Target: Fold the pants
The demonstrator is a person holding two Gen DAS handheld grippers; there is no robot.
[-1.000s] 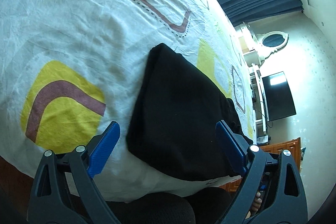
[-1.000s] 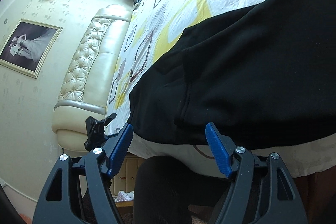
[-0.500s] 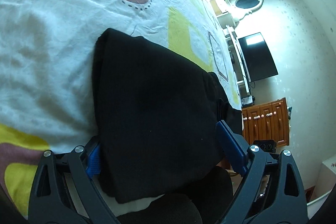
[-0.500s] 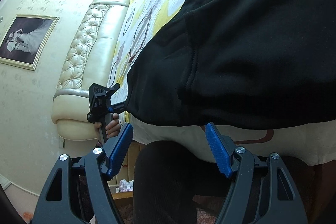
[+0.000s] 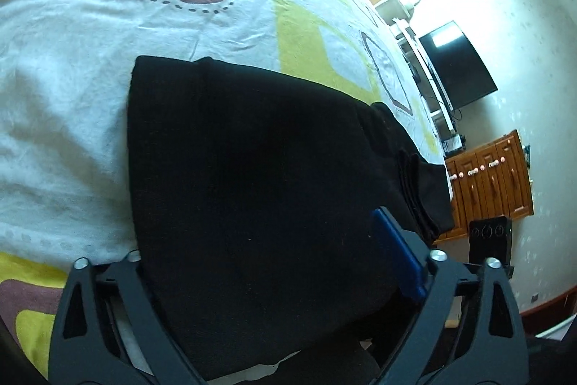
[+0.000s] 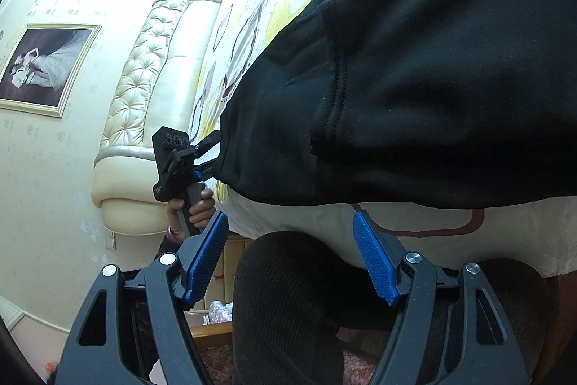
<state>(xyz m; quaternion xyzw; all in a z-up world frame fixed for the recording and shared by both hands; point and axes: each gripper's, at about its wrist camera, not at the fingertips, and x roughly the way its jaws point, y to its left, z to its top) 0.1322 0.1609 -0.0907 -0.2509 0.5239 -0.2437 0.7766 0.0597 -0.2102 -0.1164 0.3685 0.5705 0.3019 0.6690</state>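
Black pants [image 5: 252, 150] lie folded on the patterned bed sheet [image 5: 90, 67], near the bed's front edge. My left gripper [image 5: 259, 233] straddles their near end. Its jaws are closing: one blue pad [image 5: 396, 258] rests over the cloth and the other finger is hidden under it. In the right wrist view the left gripper [image 6: 212, 154], held in a hand, has the corner of the pants [image 6: 414, 78] between spread fingers. My right gripper [image 6: 290, 222] is open and empty, just below the bed's edge and under the pants' hem.
The person's dark-clad knee [image 6: 288, 294] sits right behind the right gripper. A cream tufted headboard [image 6: 144, 67] and a framed picture [image 6: 43, 67] are to the left. A TV [image 5: 454, 64] and a wooden cabinet [image 5: 487, 175] stand past the bed's far side.
My left gripper slid sideways onto the pants' end, rolled, and its jaws narrowed around the cloth. The right gripper sank slightly toward the bed edge; the left hand came into its view.
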